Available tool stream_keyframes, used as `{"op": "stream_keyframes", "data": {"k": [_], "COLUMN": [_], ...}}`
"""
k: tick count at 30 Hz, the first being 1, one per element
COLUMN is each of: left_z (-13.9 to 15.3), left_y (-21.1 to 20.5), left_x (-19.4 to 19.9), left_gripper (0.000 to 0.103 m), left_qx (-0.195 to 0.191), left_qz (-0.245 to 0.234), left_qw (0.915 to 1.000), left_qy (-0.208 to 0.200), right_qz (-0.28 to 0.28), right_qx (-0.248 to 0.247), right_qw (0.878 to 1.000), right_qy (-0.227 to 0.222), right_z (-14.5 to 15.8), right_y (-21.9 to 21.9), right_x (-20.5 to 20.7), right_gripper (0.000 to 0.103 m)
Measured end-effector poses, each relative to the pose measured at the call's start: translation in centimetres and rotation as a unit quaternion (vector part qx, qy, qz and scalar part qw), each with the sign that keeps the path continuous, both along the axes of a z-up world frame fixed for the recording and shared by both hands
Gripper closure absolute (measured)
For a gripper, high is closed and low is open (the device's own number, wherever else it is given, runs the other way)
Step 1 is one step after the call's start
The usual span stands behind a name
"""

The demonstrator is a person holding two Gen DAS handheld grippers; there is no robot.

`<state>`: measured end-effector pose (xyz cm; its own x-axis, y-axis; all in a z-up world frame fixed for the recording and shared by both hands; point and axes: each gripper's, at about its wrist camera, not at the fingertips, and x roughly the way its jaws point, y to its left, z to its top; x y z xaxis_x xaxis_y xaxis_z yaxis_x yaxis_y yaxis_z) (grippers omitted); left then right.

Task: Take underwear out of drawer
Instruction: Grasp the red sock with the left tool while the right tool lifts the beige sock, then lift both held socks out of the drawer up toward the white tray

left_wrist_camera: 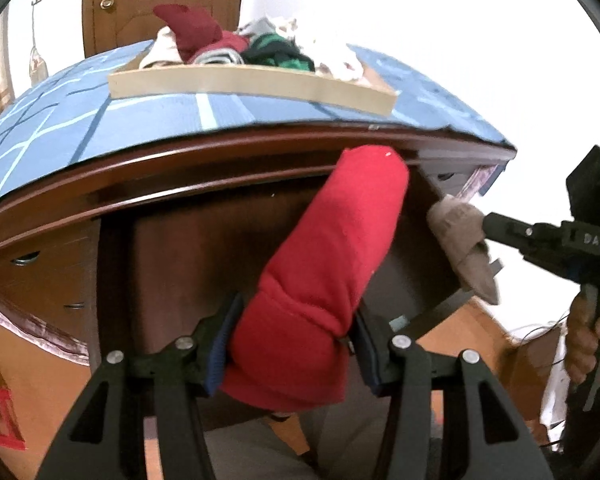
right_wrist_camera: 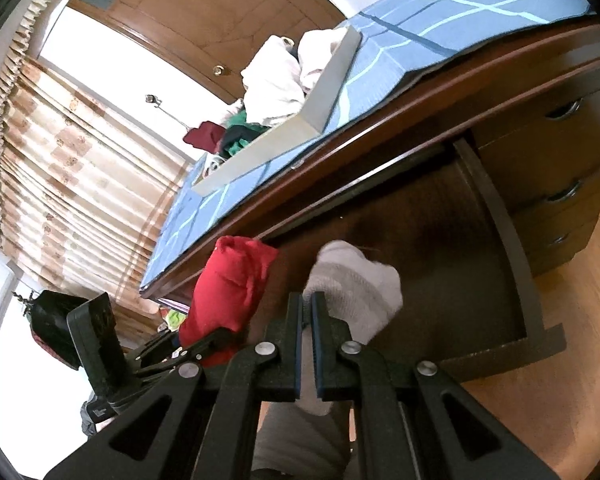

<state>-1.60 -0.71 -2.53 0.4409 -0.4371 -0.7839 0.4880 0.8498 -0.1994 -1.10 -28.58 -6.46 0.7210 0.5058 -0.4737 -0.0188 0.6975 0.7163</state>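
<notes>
My left gripper (left_wrist_camera: pixel 292 344) is shut on a rolled red underwear (left_wrist_camera: pixel 332 264) and holds it up over the open dark wooden drawer (left_wrist_camera: pixel 204 248). The red roll also shows in the right wrist view (right_wrist_camera: pixel 232 284). My right gripper (right_wrist_camera: pixel 308 308) is shut on a beige-grey underwear (right_wrist_camera: pixel 356 288) above the drawer (right_wrist_camera: pixel 500 240). In the left wrist view that beige piece (left_wrist_camera: pixel 464 248) hangs from the right gripper (left_wrist_camera: pixel 488 226) beside the drawer's right side.
A shallow wooden tray (left_wrist_camera: pixel 252 84) heaped with clothes (left_wrist_camera: pixel 236 48) stands on the desk's blue patterned cloth (left_wrist_camera: pixel 60 136). More drawers with metal pulls (right_wrist_camera: pixel 560 200) are to the right. A wooden door (left_wrist_camera: pixel 160 0) and curtains (right_wrist_camera: pixel 80 180) are behind. The floor is wood.
</notes>
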Motion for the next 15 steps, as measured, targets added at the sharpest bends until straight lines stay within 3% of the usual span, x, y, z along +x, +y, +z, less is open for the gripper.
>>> {"op": "stream_keyframes", "data": {"k": [10, 15], "left_z": [1.3, 0.7], "left_y": [-0.1, -0.1], "left_x": [-0.6, 0.1], "left_gripper": [0.059, 0.060], "left_qx": [-0.005, 0.018], "left_qz": [-0.001, -0.007], "left_qw": [0.9998, 0.9997], "left_qy": [-0.020, -0.016], "right_qz": [-0.008, -0.011], "right_qx": [-0.012, -0.018], "right_qw": [1.000, 0.999], "right_qy": [-0.017, -0.030], "right_z": [1.3, 2.5], "right_y": [0.1, 0.0], "right_x": [-0.4, -0.2], "right_gripper": [0.097, 0.097]}}
